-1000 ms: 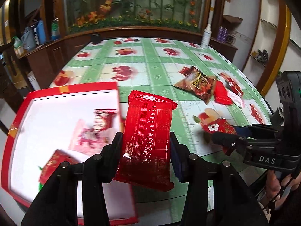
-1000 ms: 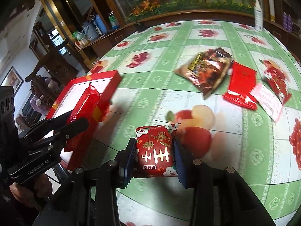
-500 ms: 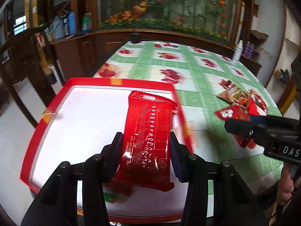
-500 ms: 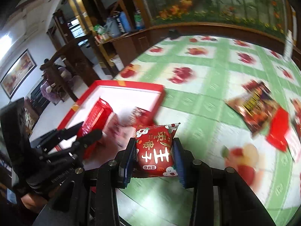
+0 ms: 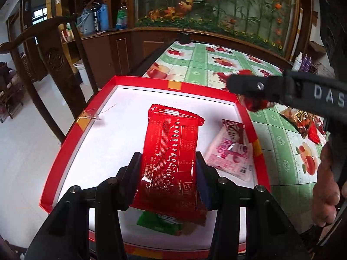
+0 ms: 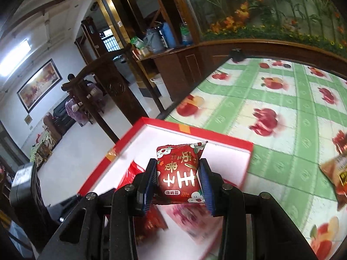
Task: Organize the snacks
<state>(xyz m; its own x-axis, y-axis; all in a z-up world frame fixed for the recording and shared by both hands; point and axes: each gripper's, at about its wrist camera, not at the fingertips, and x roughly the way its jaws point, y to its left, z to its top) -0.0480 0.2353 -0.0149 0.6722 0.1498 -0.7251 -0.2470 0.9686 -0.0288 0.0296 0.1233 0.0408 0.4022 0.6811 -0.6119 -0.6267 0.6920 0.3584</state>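
My left gripper [image 5: 168, 173] is shut on a long red snack packet [image 5: 171, 151] and holds it over the red-rimmed white tray [image 5: 71, 130]. A pink packet [image 5: 229, 151] and a green-edged packet [image 5: 160, 223] lie in the tray. My right gripper [image 6: 179, 177] is shut on a small red pillow packet with gold characters [image 6: 180, 173], held above the same tray [image 6: 130, 134]. In the left wrist view the right gripper [image 5: 260, 86] reaches in over the tray's far right corner.
A green checked tablecloth with fruit prints [image 5: 216, 65] covers the table. More snack packets [image 5: 301, 121] lie on it to the right of the tray. A dark wooden chair [image 5: 54, 65] stands left of the table edge.
Both grippers have swung left with their packets, from above the tablecloth to above the tray. The right gripper now sits over the tray's far side.
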